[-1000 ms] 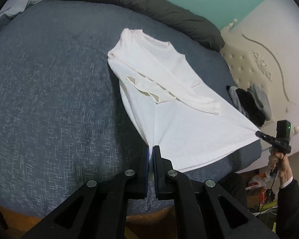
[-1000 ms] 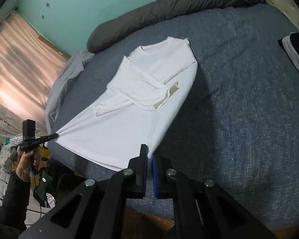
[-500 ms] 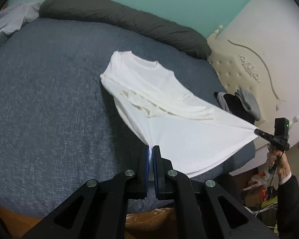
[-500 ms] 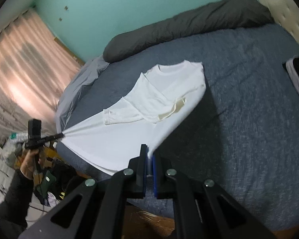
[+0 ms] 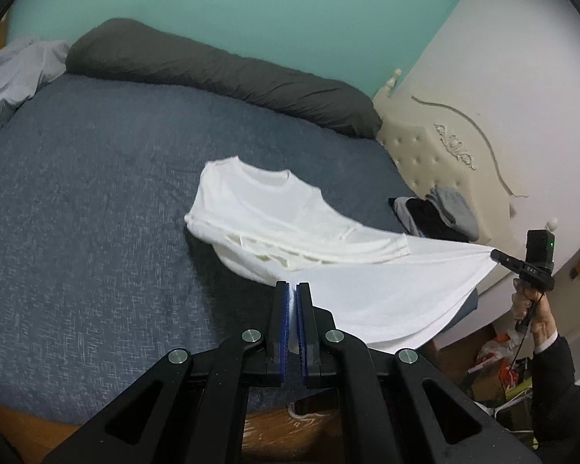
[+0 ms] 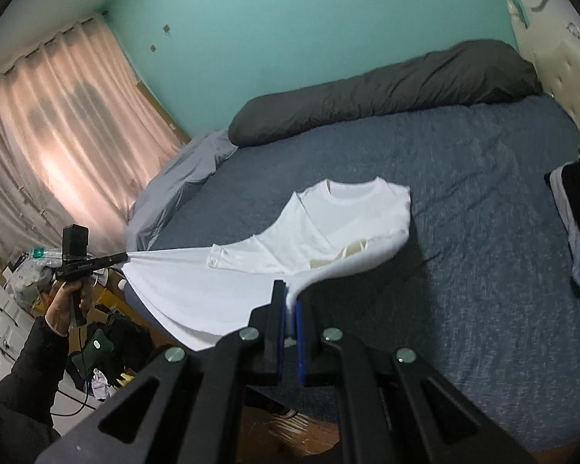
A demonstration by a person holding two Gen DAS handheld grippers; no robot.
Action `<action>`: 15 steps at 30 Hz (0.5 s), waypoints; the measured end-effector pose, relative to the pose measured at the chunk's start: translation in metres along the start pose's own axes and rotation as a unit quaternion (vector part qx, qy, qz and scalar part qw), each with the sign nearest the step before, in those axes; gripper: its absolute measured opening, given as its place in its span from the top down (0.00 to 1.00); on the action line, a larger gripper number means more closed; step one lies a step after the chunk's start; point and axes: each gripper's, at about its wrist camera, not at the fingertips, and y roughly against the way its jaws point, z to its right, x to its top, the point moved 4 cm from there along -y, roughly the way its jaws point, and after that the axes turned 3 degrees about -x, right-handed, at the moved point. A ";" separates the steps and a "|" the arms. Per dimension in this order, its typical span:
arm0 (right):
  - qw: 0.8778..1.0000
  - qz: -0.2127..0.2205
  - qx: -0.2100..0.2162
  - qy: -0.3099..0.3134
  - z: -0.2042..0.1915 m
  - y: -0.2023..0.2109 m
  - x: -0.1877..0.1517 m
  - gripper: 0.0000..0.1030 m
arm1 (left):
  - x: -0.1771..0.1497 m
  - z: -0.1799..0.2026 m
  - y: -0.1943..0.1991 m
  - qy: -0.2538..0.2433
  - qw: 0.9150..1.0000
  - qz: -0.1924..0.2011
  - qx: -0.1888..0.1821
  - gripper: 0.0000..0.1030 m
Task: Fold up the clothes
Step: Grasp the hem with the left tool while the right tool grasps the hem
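Note:
A white long-sleeved shirt (image 5: 259, 208) (image 6: 352, 216) lies collar-end down on the blue-grey bed (image 5: 96, 232) (image 6: 483, 232), sleeves folded across its body. Its lower half hangs stretched in the air above the near bed edge. My left gripper (image 5: 292, 290) is shut on one hem corner. My right gripper (image 6: 290, 295) is shut on the other hem corner. Each wrist view also shows the other gripper from the side: the right gripper (image 5: 497, 256) and the left gripper (image 6: 123, 257), each in a person's hand with the cloth pulled taut to its tip.
A dark grey rolled duvet (image 5: 220, 73) (image 6: 386, 89) lines the far edge. Dark and grey clothes (image 5: 437, 212) (image 6: 576, 212) are piled by the cream headboard (image 5: 444, 154). A light grey sheet (image 6: 181, 178) spills off beside pink curtains (image 6: 58, 135). Clutter covers the floor.
Both grippers have risen with the hem. More of the shirt's lower half has come off the bed, and the folded sleeves now sag; the collar end stays down.

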 end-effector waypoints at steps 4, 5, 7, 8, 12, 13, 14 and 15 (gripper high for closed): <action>1.000 0.011 0.008 0.009 -0.009 0.015 -0.004 0.96 | -0.004 0.009 0.012 -0.010 1.000 0.013 -0.001 0.96; 1.000 0.014 0.011 0.012 -0.013 0.019 -0.005 0.96 | -0.005 0.011 0.014 -0.013 1.000 0.016 -0.001 0.96; 0.999 0.020 0.012 0.023 -0.019 0.027 -0.007 0.96 | -0.007 0.013 0.018 -0.015 1.000 0.022 -0.002 0.96; 0.999 0.022 0.013 0.025 -0.020 0.029 -0.007 0.96 | -0.009 0.014 0.020 -0.015 1.000 0.025 -0.005 0.96; 0.999 0.027 0.012 0.025 -0.015 0.028 -0.003 0.96 | -0.008 0.009 0.012 -0.014 1.000 0.024 -0.003 0.96; 0.999 0.025 0.010 0.021 -0.011 0.024 -0.001 0.96 | -0.006 0.006 0.009 -0.013 1.000 0.021 -0.001 0.96; 1.000 0.021 0.009 0.016 -0.007 0.018 0.000 0.96 | -0.003 0.002 0.004 -0.010 1.000 0.019 -0.001 0.96; 1.000 0.018 0.008 0.010 -0.002 0.012 0.003 0.96 | 0.000 -0.003 -0.001 -0.006 1.000 0.017 -0.001 0.96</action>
